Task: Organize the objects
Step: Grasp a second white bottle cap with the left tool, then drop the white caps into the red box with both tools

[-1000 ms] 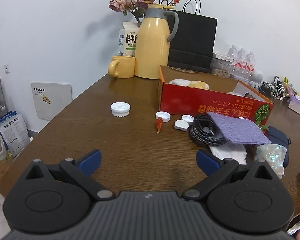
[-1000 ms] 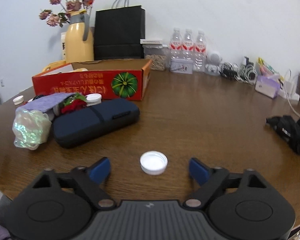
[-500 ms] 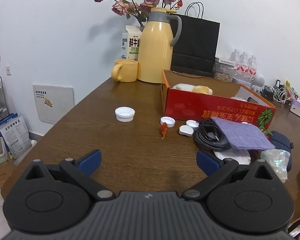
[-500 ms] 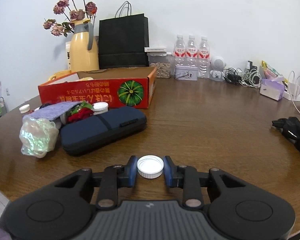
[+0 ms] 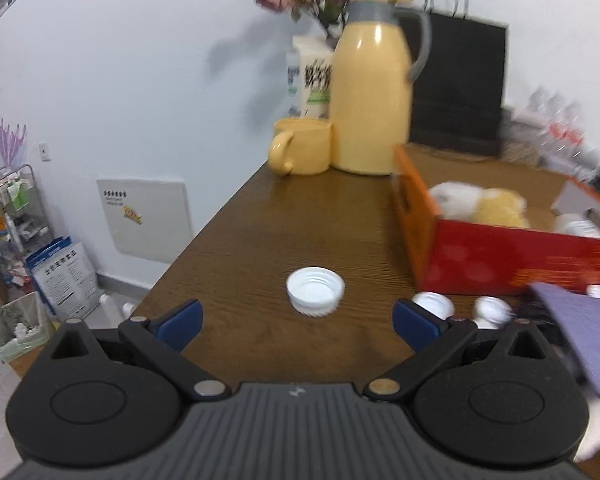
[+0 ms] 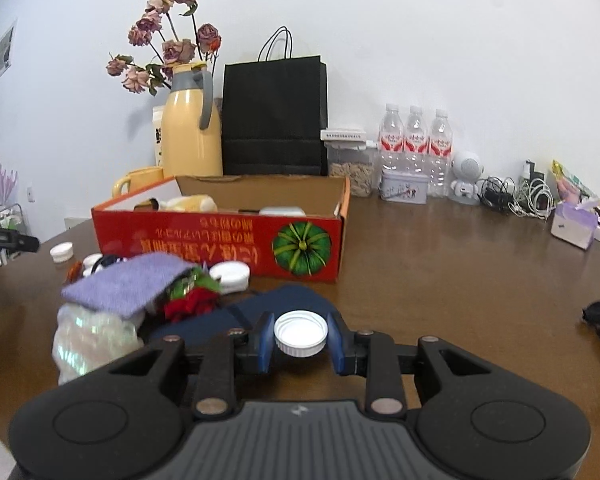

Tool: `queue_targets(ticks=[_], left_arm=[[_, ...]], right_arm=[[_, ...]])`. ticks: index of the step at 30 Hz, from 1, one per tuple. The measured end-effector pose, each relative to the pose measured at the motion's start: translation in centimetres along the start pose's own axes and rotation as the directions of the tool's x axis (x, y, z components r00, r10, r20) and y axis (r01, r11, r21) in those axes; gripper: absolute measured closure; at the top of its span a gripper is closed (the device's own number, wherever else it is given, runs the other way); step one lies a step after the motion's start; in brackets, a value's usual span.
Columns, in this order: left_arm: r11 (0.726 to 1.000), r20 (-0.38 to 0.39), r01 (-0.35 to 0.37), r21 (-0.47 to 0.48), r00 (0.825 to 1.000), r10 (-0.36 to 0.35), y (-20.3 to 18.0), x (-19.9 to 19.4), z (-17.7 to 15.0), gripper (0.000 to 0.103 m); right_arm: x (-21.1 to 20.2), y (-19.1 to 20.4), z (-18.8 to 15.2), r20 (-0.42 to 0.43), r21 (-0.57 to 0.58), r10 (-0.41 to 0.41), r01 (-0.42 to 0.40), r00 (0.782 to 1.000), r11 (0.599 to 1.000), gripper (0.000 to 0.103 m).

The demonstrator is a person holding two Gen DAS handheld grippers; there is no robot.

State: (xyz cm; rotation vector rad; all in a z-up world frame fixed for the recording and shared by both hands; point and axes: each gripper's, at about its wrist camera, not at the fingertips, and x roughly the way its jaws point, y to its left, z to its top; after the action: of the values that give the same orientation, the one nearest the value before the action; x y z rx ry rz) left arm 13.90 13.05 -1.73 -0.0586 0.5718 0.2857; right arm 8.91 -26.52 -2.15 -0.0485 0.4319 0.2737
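Observation:
My right gripper [image 6: 300, 340] is shut on a white bottle cap [image 6: 300, 333] and holds it above the dark blue case [image 6: 260, 308]. My left gripper [image 5: 297, 322] is open, its blue pads either side of another white cap [image 5: 315, 290] that lies open side up on the wooden table [image 5: 260, 232] just ahead. The red cardboard box [image 6: 228, 240] stands behind the clutter; it also shows in the left wrist view [image 5: 500, 256] with soft white and yellow things inside. Two more small white caps [image 5: 434, 304] lie by the box's front.
A yellow jug [image 5: 374, 96], yellow mug [image 5: 302, 150] and black paper bag [image 6: 274, 116] stand at the back. A purple cloth [image 6: 128, 280], iridescent bag [image 6: 88, 340] and red flower [image 6: 192, 304] lie left of the case. Water bottles [image 6: 414, 140] and cables [image 6: 516, 196] line the wall. Table edge runs on the left [image 5: 188, 248].
My right gripper has lifted the cap off the table and moved toward the case and box. My left gripper has moved forward and left, up to the lone white cap.

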Motion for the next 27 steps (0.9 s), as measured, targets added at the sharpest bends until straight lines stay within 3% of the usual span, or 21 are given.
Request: queue_targets(ticks=[6, 9, 11, 14, 16, 21, 27], left_arm=[[0.999, -0.065, -0.03, 0.028, 0.997, 0.031, -0.9, 4.3, 1.2, 0.0], [0.997, -0.09, -0.079, 0.018, 0.993, 0.08, -0.9, 5.4, 1.1, 0.008], [0.998, -0.096, -0.061, 0.0, 0.994, 0.061, -0.7, 5.6, 1.1, 0.017], [1.0, -0.085, -0.024, -0.018, 0.996, 0.022, -0.5, 5.5, 1.0, 0.041], [1.0, -0.074, 0.011, -0.013, 0.997, -0.012, -0.6, 5.2, 0.8, 0.062], [0.999, -0.045, 0.032, -0.026, 0.998, -0.033, -0.6, 3.9, 0.6, 0.062], [0.995, 0.093, 0.049, -0.084, 0.995, -0.042, -1.0, -0.5, 2.3, 0.062]], right_arm=[[1.6, 0.7, 1.0, 0.003, -0.01, 0.011, -0.011, 1.0, 1.0, 0.076], [2.2, 0.8, 1.2, 0.002, -0.008, 0.015, -0.015, 1.0, 1.0, 0.076], [2.5, 0.8, 1.3, -0.001, -0.008, 0.017, -0.017, 1.0, 1.0, 0.076], [3.0, 0.9, 1.3, -0.003, -0.007, 0.019, -0.019, 1.0, 1.0, 0.076], [3.1, 0.9, 1.3, -0.002, -0.005, 0.021, -0.021, 1.0, 1.0, 0.076], [3.4, 1.0, 1.7, 0.002, -0.008, 0.035, -0.035, 0.999, 0.999, 0.076], [3.6, 1.3, 3.3, 0.037, -0.018, 0.046, -0.045, 0.998, 0.999, 0.076]])
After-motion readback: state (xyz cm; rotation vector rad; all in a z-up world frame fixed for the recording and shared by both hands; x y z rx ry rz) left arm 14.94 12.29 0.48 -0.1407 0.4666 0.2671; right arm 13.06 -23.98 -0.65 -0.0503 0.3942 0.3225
